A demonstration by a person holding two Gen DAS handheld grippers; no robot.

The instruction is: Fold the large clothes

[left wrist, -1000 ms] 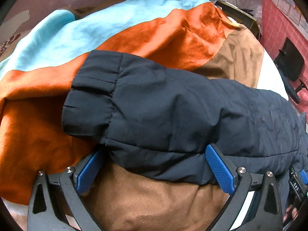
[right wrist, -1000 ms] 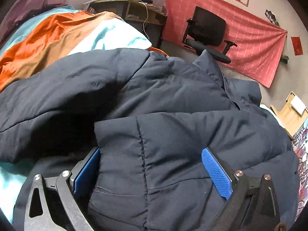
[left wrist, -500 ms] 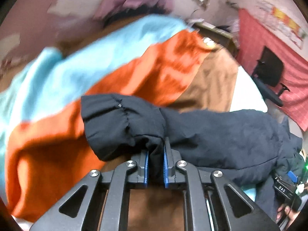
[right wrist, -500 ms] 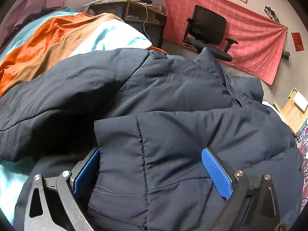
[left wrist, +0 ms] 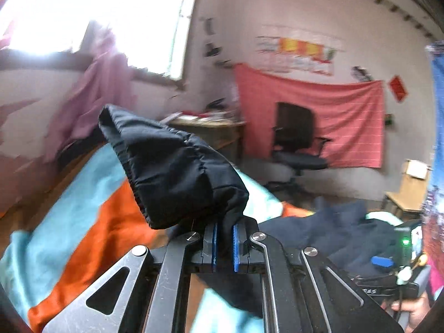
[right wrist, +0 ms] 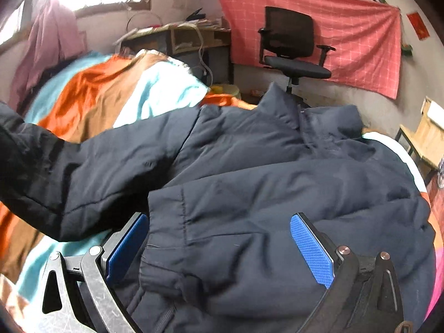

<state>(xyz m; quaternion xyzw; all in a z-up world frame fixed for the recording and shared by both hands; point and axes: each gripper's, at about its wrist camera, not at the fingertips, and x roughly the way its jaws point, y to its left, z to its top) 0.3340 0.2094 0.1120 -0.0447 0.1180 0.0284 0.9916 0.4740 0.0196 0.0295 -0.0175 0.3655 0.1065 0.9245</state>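
Striped blanket (right wrist: 105, 94) — one jacket (right wrist: 277, 172), two hand-held grippers.

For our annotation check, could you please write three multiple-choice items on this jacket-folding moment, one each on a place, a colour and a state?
1. Where does the office chair stand?
A. in front of the pink-red wall cloth
B. on the bed
C. under the window

2. What colour are the pads of both grippers?
A. green
B. blue
C. white

3. How are the left gripper and the right gripper set?
A. both wide open
B. left open, right shut
C. left shut on the sleeve cuff, right open

Answers:
1 A, the cloth hangs directly behind the chair.
2 B, blue pads show in both wrist views.
3 C, the left pads pinch dark fabric of the raised cuff, while the right ones stand wide apart astride the dark jacket.
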